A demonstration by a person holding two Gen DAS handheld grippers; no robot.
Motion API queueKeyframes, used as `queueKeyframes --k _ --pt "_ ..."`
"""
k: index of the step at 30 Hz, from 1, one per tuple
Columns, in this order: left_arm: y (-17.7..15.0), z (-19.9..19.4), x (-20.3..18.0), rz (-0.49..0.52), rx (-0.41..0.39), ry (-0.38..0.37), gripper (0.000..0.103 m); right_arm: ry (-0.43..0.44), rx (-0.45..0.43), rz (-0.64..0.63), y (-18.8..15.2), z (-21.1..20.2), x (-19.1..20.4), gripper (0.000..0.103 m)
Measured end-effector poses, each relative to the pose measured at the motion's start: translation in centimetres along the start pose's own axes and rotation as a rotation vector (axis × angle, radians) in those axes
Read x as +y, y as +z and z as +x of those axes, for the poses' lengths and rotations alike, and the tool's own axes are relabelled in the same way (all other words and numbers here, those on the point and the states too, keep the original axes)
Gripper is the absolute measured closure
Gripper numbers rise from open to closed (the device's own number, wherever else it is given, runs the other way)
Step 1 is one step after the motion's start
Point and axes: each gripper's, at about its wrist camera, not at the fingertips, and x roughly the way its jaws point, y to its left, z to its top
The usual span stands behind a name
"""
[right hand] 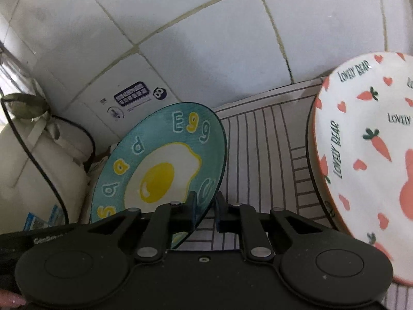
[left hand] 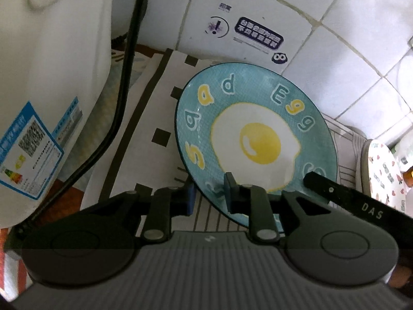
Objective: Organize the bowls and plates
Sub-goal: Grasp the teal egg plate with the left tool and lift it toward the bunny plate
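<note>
A teal plate (left hand: 255, 134) with a fried-egg picture and lettering is held tilted above the patterned cloth. My left gripper (left hand: 210, 193) is shut on its near rim, one blue pad on each face. My right gripper (right hand: 205, 206) is shut on the same plate (right hand: 160, 170) at its other edge; its black finger also shows in the left wrist view (left hand: 343, 193). A white plate (right hand: 366, 155) with carrots, hearts and "LOVELY BEAR" text stands tilted at the right; it also shows in the left wrist view (left hand: 382, 170).
A white appliance (left hand: 46, 77) with a blue energy label and a black cable (left hand: 121, 95) stands at the left. A white cardboard box (left hand: 245, 20) leans on the tiled wall (right hand: 206, 38) behind. Striped and patterned cloths (right hand: 263, 155) cover the counter.
</note>
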Motion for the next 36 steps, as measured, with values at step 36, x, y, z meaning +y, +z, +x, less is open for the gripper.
queueKeyframes --k 36 --pt "-4.6 -6.6 -17.9 0.241 0.041 -0.096 0.082 0.021 -0.084 -0.039 1.5 -16.3 -9.3 0.080"
